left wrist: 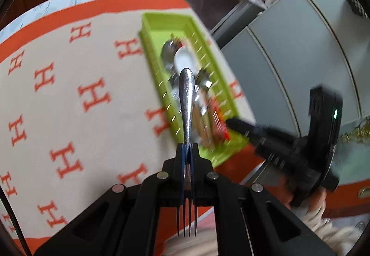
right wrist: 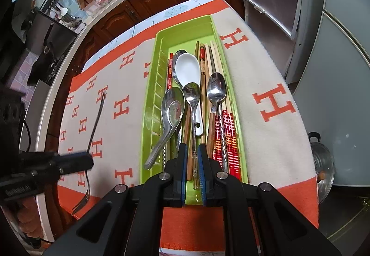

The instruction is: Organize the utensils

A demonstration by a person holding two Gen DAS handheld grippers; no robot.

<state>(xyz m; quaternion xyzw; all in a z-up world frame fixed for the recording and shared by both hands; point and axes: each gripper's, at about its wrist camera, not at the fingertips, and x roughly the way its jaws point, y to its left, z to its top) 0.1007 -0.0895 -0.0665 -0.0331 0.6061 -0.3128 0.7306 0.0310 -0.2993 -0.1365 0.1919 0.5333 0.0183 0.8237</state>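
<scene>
Two jaws | left gripper (left wrist: 186,151) clamps fork (left wrist: 187,103) | right gripper (right wrist: 192,156) near-closed, empty | tray (right wrist: 161,38) blurred

The worktop (right wrist: 148,17) shows a pale edge at the upper middle of the right wrist view. A cream cloth (right wrist: 266,75) with an orange border and orange H marks covers most of it. A green tray (right wrist: 151,103) lies directly on the cloth, running from the centre toward the bottom of the frame, its long sides ribbed and slotted.
</scene>
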